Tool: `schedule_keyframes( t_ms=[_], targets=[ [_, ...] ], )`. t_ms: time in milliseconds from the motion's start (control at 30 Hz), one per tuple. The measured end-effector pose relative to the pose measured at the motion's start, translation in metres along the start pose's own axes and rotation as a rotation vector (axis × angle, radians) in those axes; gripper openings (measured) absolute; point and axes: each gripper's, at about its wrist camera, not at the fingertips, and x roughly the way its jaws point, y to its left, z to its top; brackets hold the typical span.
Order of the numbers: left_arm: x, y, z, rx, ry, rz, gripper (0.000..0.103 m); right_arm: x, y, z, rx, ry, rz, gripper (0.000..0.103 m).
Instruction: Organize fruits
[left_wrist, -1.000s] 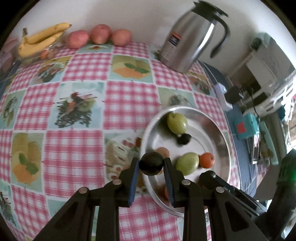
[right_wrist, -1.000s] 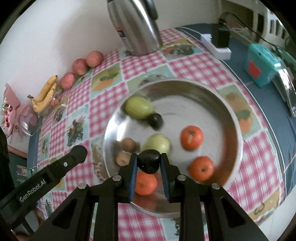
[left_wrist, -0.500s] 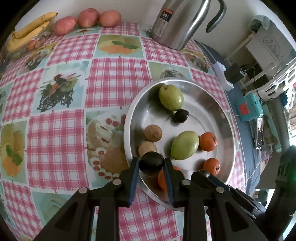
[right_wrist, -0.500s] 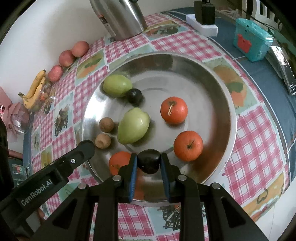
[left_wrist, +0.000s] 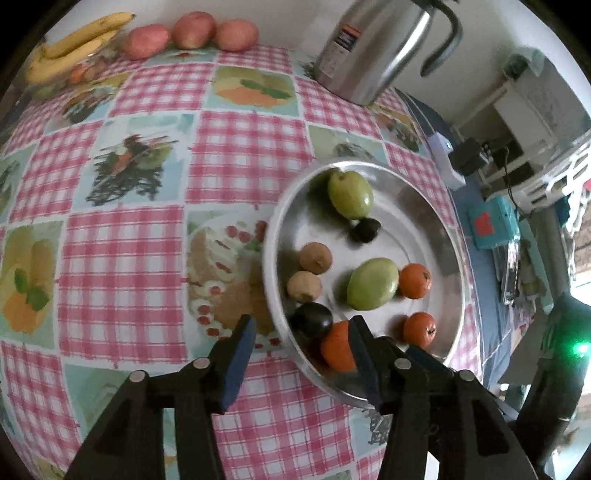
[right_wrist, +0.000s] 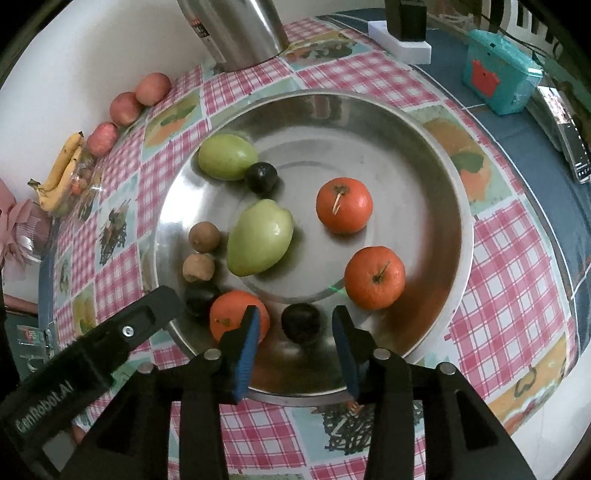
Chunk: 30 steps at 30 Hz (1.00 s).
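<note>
A round steel plate (left_wrist: 436, 221) (right_wrist: 424, 147) holds two green fruits, three oranges, two brown fruits and three dark plums. My left gripper (left_wrist: 301, 339) is open above the plate's near rim; a dark plum (left_wrist: 311, 320) lies between its fingers beside an orange (left_wrist: 338, 347). My right gripper (right_wrist: 295, 332) is open too, with another dark plum (right_wrist: 300, 322) lying on the plate between its fingers. The left gripper's finger shows in the right wrist view (right_wrist: 147, 314), next to the first plum (right_wrist: 199, 297).
A steel thermos jug (left_wrist: 373, 48) stands at the back of the checked tablecloth. Three red apples (left_wrist: 192, 35) and bananas (left_wrist: 74, 44) lie along the far wall. A teal box (right_wrist: 498, 79) and a white power strip (right_wrist: 400, 42) sit right of the plate.
Both grippers have opened. Each has let go of its dark plum, and both plums now lie on the plate near the front rim.
</note>
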Motion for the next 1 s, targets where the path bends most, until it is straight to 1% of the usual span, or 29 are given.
schedule_keyframes(
  t_ms=[33,67,133,167,200,233,267,300,333,367,400,433,633,733,900,1000],
  targets=[
    [-0.003,0.004,0.000,-0.012,-0.012,0.018,0.068,-0.001,0.001,-0.001,-0.005,-0.004,-0.003,0.052],
    [-0.007,0.009,0.000,-0.022,-0.026,0.044,0.076,-0.001,0.002,-0.001,-0.009,-0.008,-0.003,0.053],
    [-0.012,0.016,-0.001,-0.032,-0.051,0.091,0.083,-0.004,0.004,-0.003,-0.029,-0.019,-0.004,0.060],
    [-0.017,0.022,-0.001,-0.036,-0.070,0.133,0.088,-0.005,0.006,-0.004,-0.038,-0.027,-0.004,0.063],
    [-0.018,0.025,-0.002,-0.038,-0.080,0.156,0.091,-0.007,0.009,-0.005,-0.049,-0.036,-0.005,0.070],
    [-0.023,0.031,-0.004,-0.040,-0.098,0.193,0.097,-0.008,0.011,-0.006,-0.061,-0.042,-0.005,0.072],
    [-0.027,0.034,-0.005,-0.041,-0.114,0.221,0.102,-0.008,0.014,-0.006,-0.071,-0.046,-0.002,0.072],
    [-0.031,0.037,-0.006,-0.040,-0.130,0.246,0.103,-0.008,0.017,-0.007,-0.080,-0.049,0.001,0.072],
    [-0.034,0.040,-0.008,-0.038,-0.145,0.267,0.103,-0.009,0.021,-0.009,-0.091,-0.051,0.005,0.076],
    [-0.040,0.043,-0.010,-0.031,-0.172,0.306,0.103,-0.009,0.023,-0.010,-0.102,-0.052,0.007,0.081],
    [-0.044,0.045,-0.013,-0.023,-0.186,0.326,0.103,-0.010,0.025,-0.011,-0.111,-0.054,0.007,0.091],
    [-0.048,0.047,-0.015,-0.013,-0.197,0.338,0.103,-0.011,0.028,-0.012,-0.124,-0.059,0.005,0.093],
    [-0.064,0.052,-0.033,0.024,-0.238,0.338,0.103,-0.017,0.042,-0.021,-0.187,-0.076,0.017,0.093],
    [-0.072,0.054,-0.040,0.035,-0.262,0.381,0.103,-0.018,0.048,-0.025,-0.213,-0.078,0.010,0.093],
    [-0.082,0.061,-0.051,0.013,-0.282,0.445,0.103,-0.021,0.053,-0.029,-0.236,-0.089,0.017,0.093],
    [-0.083,0.064,-0.054,0.011,-0.275,0.501,0.103,-0.023,0.054,-0.029,-0.242,-0.095,0.016,0.093]
  ],
)
